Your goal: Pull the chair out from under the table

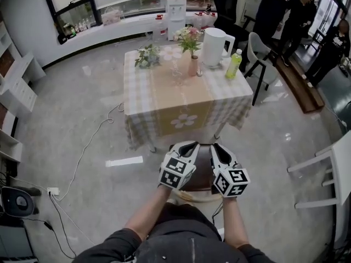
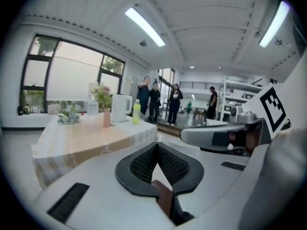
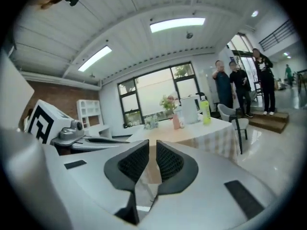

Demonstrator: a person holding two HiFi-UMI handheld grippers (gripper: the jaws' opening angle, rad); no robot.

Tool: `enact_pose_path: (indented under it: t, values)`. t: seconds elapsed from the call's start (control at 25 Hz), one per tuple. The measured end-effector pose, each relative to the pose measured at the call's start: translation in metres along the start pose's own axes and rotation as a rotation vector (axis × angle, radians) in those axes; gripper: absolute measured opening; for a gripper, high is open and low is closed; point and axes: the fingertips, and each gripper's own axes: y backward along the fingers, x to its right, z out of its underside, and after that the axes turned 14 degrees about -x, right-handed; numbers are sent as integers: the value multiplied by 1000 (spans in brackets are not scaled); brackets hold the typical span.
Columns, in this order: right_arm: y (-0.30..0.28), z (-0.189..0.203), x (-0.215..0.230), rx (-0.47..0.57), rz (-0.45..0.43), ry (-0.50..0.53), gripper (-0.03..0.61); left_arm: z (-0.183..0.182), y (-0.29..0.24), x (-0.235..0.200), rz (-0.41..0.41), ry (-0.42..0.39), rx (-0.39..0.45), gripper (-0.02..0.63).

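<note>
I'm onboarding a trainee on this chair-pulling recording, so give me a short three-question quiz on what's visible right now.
1. The green bottle stands on: A the floor, B the table, C the chair.
2. True or false: a vase of flowers stands on the table.
3. Fill in: the left tongs are ____.
Key: 1 B; 2 true; 3 shut.
</note>
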Motion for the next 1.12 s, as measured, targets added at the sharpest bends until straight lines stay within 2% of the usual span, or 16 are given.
enact_pose_path:
  t: [0.12, 0.28, 0.44, 0.64, 1.12]
  values:
    - [3, -4, 0, 47, 72, -64, 29, -17, 13, 2, -73, 2, 106, 11]
    - [13, -4, -4, 100, 167, -96, 15, -17, 23, 8, -130, -33, 151, 11]
    - [18, 0, -7, 110, 217, -97, 12, -12, 28, 7, -144, -45, 150, 11]
    - [18, 5, -3, 104, 227, -122, 12, -3, 29, 5, -152, -54, 136, 11]
    - [24, 6, 1, 98, 278, -98, 12, 6, 29, 0, -154, -47, 116, 11]
